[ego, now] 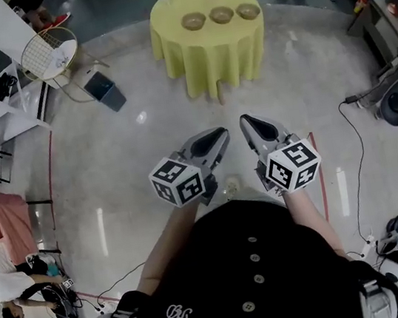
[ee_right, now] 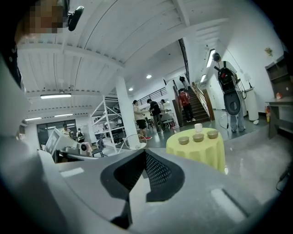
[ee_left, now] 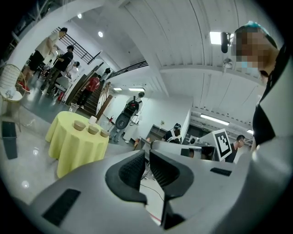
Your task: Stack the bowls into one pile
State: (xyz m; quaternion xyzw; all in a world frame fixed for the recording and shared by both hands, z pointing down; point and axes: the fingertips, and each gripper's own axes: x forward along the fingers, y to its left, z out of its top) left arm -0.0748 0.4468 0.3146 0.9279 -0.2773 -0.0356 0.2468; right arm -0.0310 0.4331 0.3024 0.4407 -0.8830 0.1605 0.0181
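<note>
I am holding my left tongs [ego: 211, 143] and right tongs [ego: 256, 129] out over the floor [ego: 112, 176], both pinched nearly shut and gripping nothing. The three bowls [ego: 221, 15] are sitting side by side (unstacked) on the yellow-draped counter [ego: 212, 55], well apart from my tongs.

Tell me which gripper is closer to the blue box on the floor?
Left. In the head view the left gripper is down-right of the blue box; the right gripper is farther right.

My head view looked steeply down, the desk [ego: 210, 59] far off at twelve o'clock; both gripper views faced level, sharing that desk.
</note>
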